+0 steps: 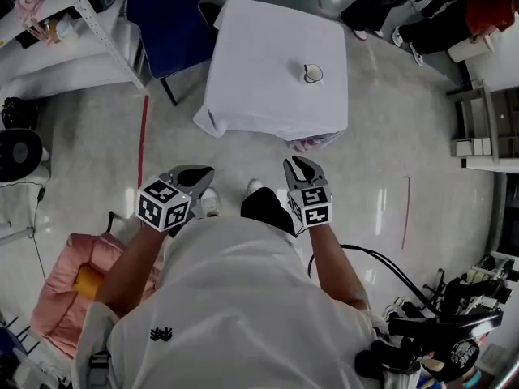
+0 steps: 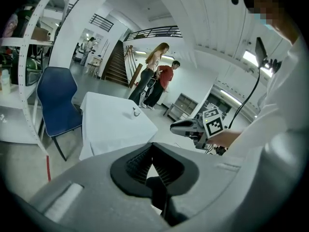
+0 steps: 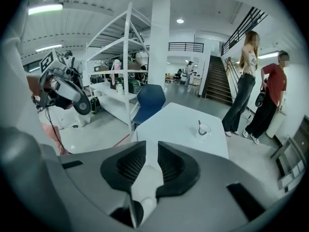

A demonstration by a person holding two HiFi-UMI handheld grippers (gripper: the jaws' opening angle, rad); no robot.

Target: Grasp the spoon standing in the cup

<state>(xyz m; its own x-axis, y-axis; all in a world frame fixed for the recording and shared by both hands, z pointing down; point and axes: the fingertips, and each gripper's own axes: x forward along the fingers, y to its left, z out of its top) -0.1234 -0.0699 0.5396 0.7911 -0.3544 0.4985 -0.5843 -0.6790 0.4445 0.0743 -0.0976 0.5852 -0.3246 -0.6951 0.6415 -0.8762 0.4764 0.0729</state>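
Head view: white-clothed table. White cup on its right half, away from the edges, spoon standing in it. Left gripper and right gripper hang over bare floor well short of the table's near edge. Blue chair at the table's far-left corner.

Left gripper view: pads meet at the tips, clenched on nothing. The cup is on the table well ahead, open floor between.

Right gripper view: jaws a narrow gap apart, released, nothing between. The cup with its spoon is near the table's right edge. Two people stand past the table.
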